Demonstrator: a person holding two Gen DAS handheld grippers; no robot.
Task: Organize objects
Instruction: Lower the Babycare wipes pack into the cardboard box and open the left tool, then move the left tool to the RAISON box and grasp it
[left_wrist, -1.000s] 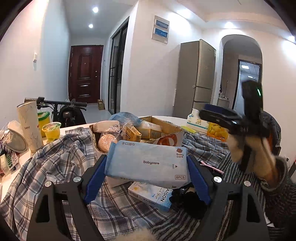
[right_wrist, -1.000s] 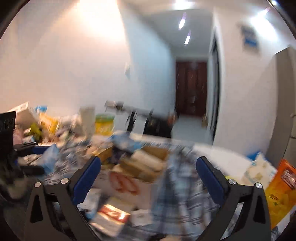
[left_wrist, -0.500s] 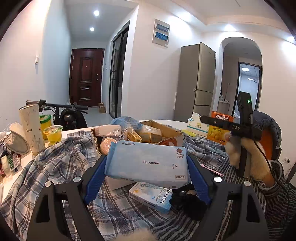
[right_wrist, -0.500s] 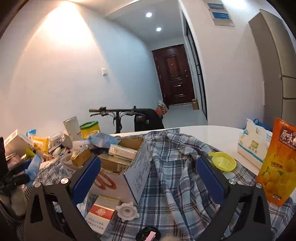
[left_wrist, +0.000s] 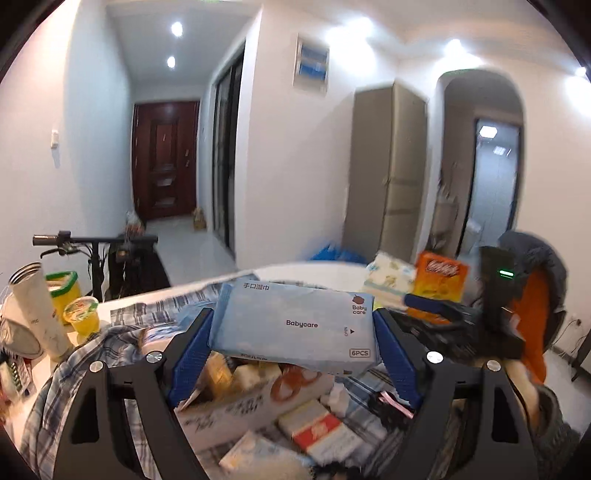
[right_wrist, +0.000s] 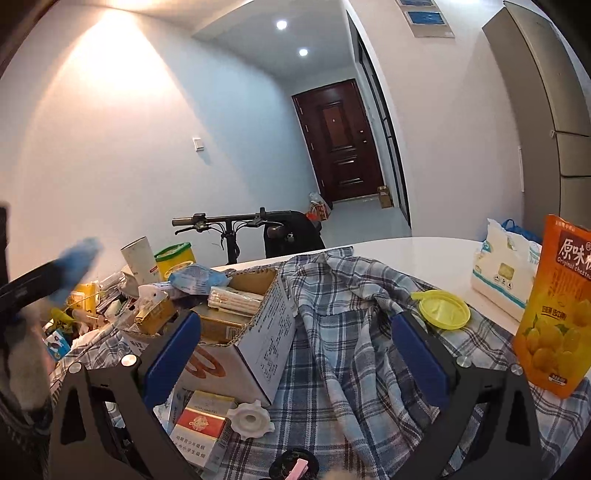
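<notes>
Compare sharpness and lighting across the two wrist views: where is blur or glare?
Left wrist view: the wet wipes pack between the fingers stays sharp, while the cardboard box and room smear with motion blur. Right wrist view: mostly crisp, only the left gripper at the edge blurs; warm glare blooms on the upper wall.

- Pale blue Babycare wipes pack (left_wrist: 295, 325), flat and slightly tilted, clamped at its two ends, held above the open cardboard box (right_wrist: 258, 332) crammed with packets on the checked cloth.
</notes>
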